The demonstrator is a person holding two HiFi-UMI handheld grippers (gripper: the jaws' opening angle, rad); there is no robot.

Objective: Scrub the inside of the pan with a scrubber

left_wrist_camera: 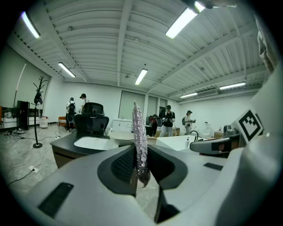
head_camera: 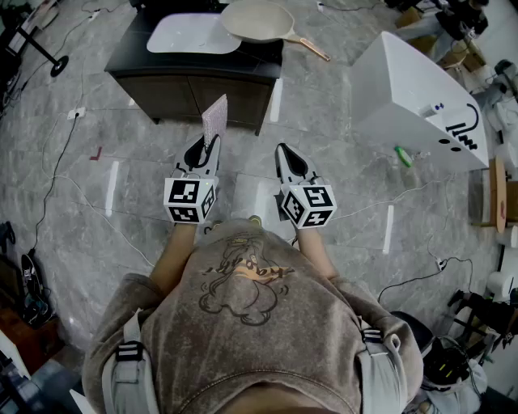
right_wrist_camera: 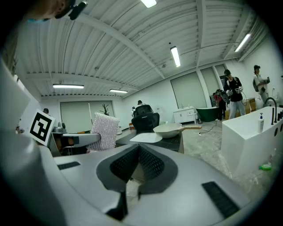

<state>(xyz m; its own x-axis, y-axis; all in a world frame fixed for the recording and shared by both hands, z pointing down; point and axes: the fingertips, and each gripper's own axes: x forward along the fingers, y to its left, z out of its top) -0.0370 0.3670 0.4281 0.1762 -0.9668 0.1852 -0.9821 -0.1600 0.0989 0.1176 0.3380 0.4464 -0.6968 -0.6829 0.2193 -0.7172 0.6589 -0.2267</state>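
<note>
Pan (head_camera: 257, 20) up at 12 o'clock in the head view. Sits on a dark cabinet (head_camera: 194, 81), pale bowl facing up, handle pointing off toward 4 o'clock. Shows again in the right gripper view (right_wrist_camera: 170, 129) at about 1 o'clock from the jaws, on the same cabinet top. Just at its 9 o'clock, a white basin (head_camera: 193, 34), rim right beside the pan's rim.

And the scrubber (head_camera: 214, 120): nowhere near the pan, well apart from it, out over the grey floor in front of the cabinet. Stands upright as a thin, silvery, sparkling sheet, edge-on in the left gripper view (left_wrist_camera: 140, 141) and broadside in the right gripper view (right_wrist_camera: 104, 128).

Clamped there by the left gripper (head_camera: 209, 142), both pads pressed against the sheet's lower part, the upper part sticking out past the tips toward 12 o'clock. Seen from behind the jaws (left_wrist_camera: 140, 160): clenched on the scrubber, no gap either side.

Over at its 3 o'clock, the right gripper (head_camera: 281, 149), level with it and held apart. Jaws closed tight together (right_wrist_camera: 138, 152), nothing between them.

Further out at 2 o'clock, a white tub (head_camera: 413, 89) with a dark tap on its top. At its 6 o'clock, a small green thing (head_camera: 402, 155) on the floor.
</note>
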